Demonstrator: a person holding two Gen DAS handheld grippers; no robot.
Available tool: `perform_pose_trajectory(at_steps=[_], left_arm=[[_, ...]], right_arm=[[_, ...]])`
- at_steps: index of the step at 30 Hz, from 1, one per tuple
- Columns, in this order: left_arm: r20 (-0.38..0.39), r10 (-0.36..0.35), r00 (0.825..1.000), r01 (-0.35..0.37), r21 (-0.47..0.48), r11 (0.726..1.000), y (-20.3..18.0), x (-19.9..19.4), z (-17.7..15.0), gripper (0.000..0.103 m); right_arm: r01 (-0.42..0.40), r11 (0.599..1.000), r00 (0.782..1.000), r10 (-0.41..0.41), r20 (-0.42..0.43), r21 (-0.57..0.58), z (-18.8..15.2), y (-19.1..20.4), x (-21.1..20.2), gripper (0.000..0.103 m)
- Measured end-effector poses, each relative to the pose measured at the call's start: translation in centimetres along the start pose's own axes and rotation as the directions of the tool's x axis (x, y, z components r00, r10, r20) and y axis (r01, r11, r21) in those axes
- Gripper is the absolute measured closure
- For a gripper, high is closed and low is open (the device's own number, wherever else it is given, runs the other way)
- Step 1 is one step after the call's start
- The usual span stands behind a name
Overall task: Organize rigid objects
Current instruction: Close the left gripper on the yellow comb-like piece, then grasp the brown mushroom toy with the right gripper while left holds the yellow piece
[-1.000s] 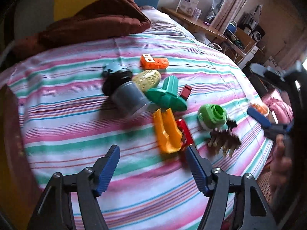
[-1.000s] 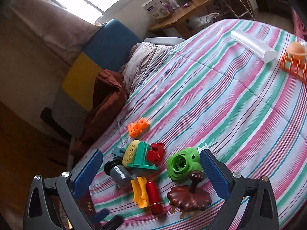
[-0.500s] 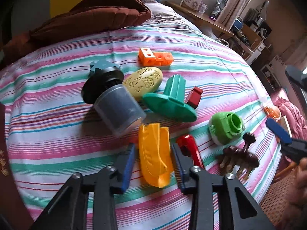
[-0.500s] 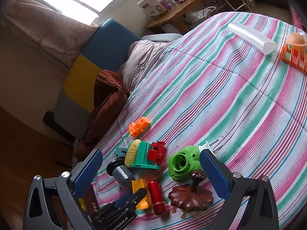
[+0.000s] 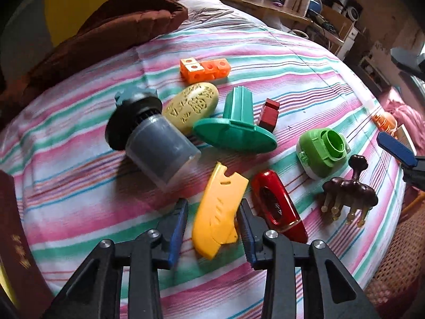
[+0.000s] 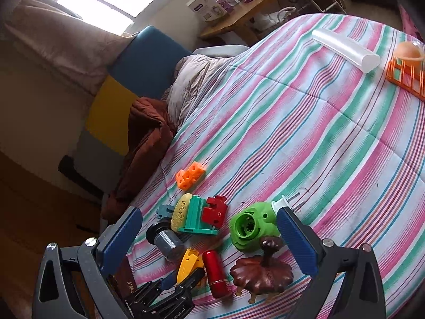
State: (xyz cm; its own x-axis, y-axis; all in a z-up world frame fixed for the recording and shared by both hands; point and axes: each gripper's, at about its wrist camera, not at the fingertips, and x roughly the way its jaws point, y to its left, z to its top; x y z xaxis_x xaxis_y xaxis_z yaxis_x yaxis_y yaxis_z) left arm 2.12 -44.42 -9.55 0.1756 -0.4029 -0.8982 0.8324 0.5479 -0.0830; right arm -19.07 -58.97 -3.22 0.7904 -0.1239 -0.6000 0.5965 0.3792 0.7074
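Several rigid objects lie in a cluster on the striped bedspread (image 5: 292, 61). My left gripper (image 5: 212, 222) straddles a yellow plastic piece (image 5: 216, 212), one finger on each side, with small gaps still showing; it also shows in the right wrist view (image 6: 188, 264). Beside it lie a red case (image 5: 277, 208), a brown pronged massager (image 5: 348, 194), a green round part (image 5: 322, 152), a teal flanged piece (image 5: 235, 130), a grey jar with a black lid (image 5: 156, 147), a pale yellow oval (image 5: 192, 106) and orange cubes (image 5: 204, 69). My right gripper (image 6: 209, 236) is open and empty above the cluster.
A brown blanket (image 5: 111, 29) lies at the head of the bed. A clear tube (image 6: 345, 50) and an orange rack holding an egg-like ball (image 6: 406, 66) sit at the far side. A dark red book (image 5: 16, 239) is at the left edge.
My left gripper has moved forward to the yellow piece and narrowed from wide open until its fingers flank it. The right gripper has barely moved.
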Motion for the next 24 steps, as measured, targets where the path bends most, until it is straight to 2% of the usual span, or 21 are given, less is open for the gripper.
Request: perform_pose_trajectory(at_steps=[1,2,6,11,13,15,18,20,24], left_arm=[[0.001,0.005,1.000,-0.005,0.009,1.000,0.0,0.1,0.0,0.066],[0.001,0.009,1.000,-0.009,0.015,1.000,0.1,0.1,-0.2,0.073],[0.036,0.011,0.999,-0.012,0.023,1.000,0.2,-0.4,-1.6,0.073],[0.073,0.016,0.997,-0.015,-0.007,1.000,0.5,-2.1,-4.9,0.073],[0.079,0.012,0.997,-0.010,-0.024,1.000,0.6,-2.7,-6.0,0.073],[0.093,0.021,0.995,-0.019,-0.026,0.999,0.7,-3.4,-7.5,0.073],[0.103,0.028,0.994,-0.026,-0.020,0.999,0.7,-3.7,-8.3,0.073],[0.102,0.025,0.994,-0.023,-0.025,0.999,0.8,-3.8,-8.6,0.073],[0.104,0.028,0.994,-0.025,-0.027,0.999,0.8,-3.7,-8.6,0.072]], right_arm=[[-0.004,1.000,1.000,0.004,-0.004,0.011,0.0,-0.2,0.1,0.000],[-0.003,1.000,1.000,0.003,-0.007,0.018,0.0,-0.3,0.1,0.000],[0.016,0.999,1.000,-0.015,-0.021,0.038,0.1,-0.8,0.3,0.000],[0.038,0.995,0.996,-0.031,-0.079,0.088,0.1,-2.0,1.0,0.000],[0.056,0.994,0.994,-0.046,-0.103,0.094,-0.1,-2.3,1.3,0.004],[0.094,0.992,0.987,-0.082,-0.136,0.088,-0.2,-2.5,1.6,0.010],[0.156,0.987,0.961,-0.145,-0.237,0.026,-0.8,-2.4,3.0,0.011],[0.159,0.987,0.946,-0.155,-0.284,-0.010,-1.5,-1.9,3.8,0.016],[0.163,0.984,0.936,-0.179,-0.304,-0.078,-2.2,-1.0,4.4,0.017]])
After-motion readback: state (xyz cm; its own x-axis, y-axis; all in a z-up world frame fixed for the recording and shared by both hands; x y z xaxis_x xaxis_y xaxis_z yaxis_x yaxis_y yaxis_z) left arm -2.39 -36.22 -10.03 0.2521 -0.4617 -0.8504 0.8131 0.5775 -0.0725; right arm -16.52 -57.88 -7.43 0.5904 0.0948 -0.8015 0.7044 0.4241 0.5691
